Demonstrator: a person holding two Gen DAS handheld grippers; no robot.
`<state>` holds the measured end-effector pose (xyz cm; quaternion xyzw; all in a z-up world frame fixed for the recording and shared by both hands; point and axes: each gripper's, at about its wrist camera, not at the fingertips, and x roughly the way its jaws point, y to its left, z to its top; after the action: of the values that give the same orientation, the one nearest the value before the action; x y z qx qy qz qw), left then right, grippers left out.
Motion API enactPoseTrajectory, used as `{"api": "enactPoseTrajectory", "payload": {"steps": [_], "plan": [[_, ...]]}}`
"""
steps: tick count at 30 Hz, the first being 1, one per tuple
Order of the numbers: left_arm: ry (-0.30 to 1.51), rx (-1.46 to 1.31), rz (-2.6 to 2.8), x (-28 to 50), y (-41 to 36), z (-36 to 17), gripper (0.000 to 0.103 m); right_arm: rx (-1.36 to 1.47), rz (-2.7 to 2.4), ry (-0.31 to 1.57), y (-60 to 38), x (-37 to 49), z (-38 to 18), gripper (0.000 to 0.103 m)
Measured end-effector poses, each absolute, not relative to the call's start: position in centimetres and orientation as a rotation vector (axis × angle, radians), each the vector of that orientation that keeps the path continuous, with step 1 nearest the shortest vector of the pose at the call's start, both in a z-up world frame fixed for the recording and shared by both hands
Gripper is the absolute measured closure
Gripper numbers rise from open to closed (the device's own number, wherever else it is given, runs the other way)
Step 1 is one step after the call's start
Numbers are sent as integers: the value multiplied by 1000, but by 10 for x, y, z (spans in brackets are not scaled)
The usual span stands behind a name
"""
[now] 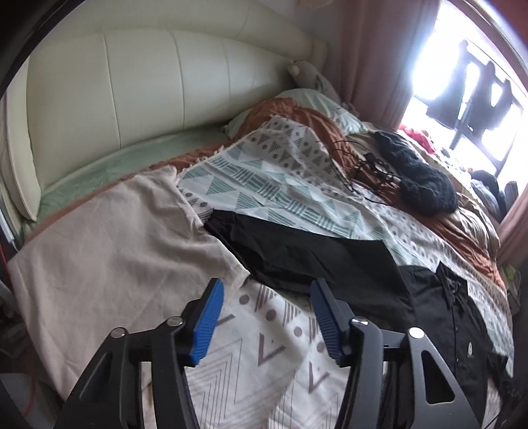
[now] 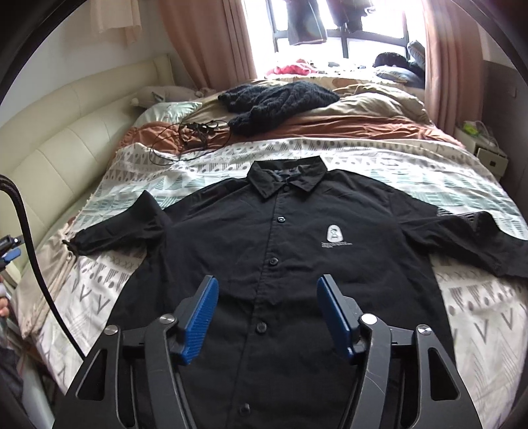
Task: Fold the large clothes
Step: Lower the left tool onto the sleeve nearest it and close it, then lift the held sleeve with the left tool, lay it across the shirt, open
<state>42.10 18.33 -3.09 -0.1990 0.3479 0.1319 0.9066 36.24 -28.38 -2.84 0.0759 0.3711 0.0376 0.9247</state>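
A black button-up shirt (image 2: pixel 280 264) lies face up and spread flat on the patterned bedspread (image 2: pixel 379 155), collar toward 12 o'clock in the right wrist view, both short sleeves stretched out toward 9 and 3 o'clock. A small white logo (image 2: pixel 334 233) sits on the chest, just right of the button placket. The right gripper (image 2: pixel 267 316) hangs over the lower front of the shirt with its jaws wide apart — nothing between the blue pads (image 2: pixel 201 325).

In the left wrist view, the left gripper (image 1: pixel 265 316) is likewise spread open and empty, poised above the bedspread (image 1: pixel 264 346) near the shirt's sleeve (image 1: pixel 297 247), which runs from 12 toward 2 o'clock of the gripper. A beige cloth (image 1: pixel 109 250) lies at 10 o'clock, its edge just beside the sleeve end.

Farther up the bed, at 12 o'clock in the right wrist view, a dark knitted garment (image 2: pixel 280 99) rests on a rust-coloured blanket (image 2: pixel 330 127), with a tangle of black cord (image 2: pixel 191 138) to its left. The cream padded headboard (image 2: pixel 66 142) runs along 9 to 10 o'clock, and pink curtains (image 2: pixel 204 43) frame a bright window (image 2: pixel 330 29) beyond.
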Motion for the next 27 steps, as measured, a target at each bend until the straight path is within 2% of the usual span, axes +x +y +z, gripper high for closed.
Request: {"api": "enactPoseTrajectory", "payload": {"steps": [3,5,8,13,17,24,25,27], "plan": [[736,-478,292,444,207,-43,60,174,87,778,-283,382,-38,43],[747,-525,305,461,224,-49,62,178,93,794,-281,395,-45,50],[757,-551,331,479,239,-57,63,176,108,820,-276,413,-54,57],[807,-611,349,513,263,-82,63,182,141,851,-263,441,-68,64],[837,-635,368,535,277,-104,63,182,169,882,-251,464,-81,75],[938,-620,441,569,291,-145,64,197,162,922,-244,485,-98,75],[938,-610,451,571,292,-147,68,200,157,928,-245,487,-101,75],[936,-587,475,575,295,-149,84,206,142,938,-247,489,-105,75]]}}
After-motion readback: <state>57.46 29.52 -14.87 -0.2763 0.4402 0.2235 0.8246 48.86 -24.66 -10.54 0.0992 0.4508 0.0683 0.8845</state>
